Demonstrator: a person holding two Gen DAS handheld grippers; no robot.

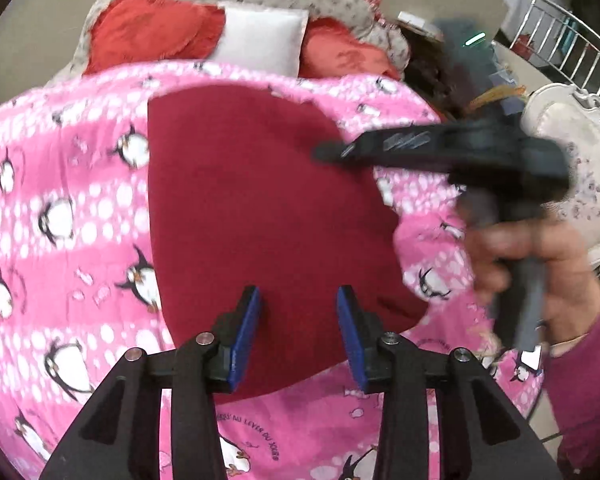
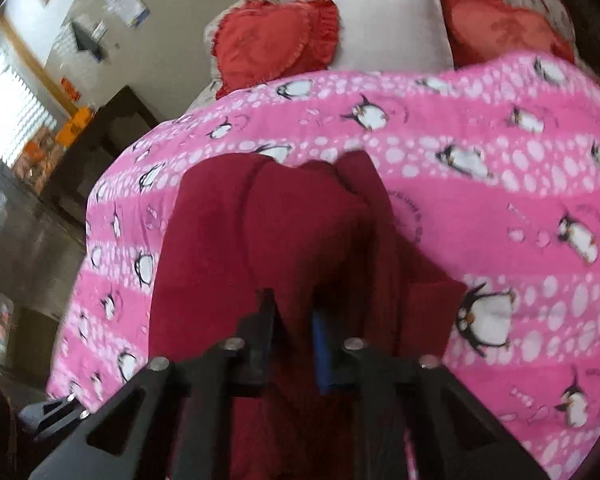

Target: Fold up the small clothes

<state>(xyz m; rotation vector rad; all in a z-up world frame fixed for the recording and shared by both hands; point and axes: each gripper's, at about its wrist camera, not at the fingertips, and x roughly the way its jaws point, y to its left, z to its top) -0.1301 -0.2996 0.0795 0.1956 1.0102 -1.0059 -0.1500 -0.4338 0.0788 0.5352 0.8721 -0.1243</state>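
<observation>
The right gripper [image 2: 294,320] pinches a raised fold of the dark red garment [image 1: 260,200] between its fingers, likely to carry it over, while the left gripper [image 1: 298,312] hovers spread just above the flat near part on the penguin blanket [image 1: 60,208].

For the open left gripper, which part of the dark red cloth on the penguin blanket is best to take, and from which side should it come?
Probably the near edge of the dark red cloth, taken from the person's side. There the hem lies on the penguin blanket, right below the open left gripper, so its fingers could pinch it. The right gripper appears already closed on a raised fold.
</observation>
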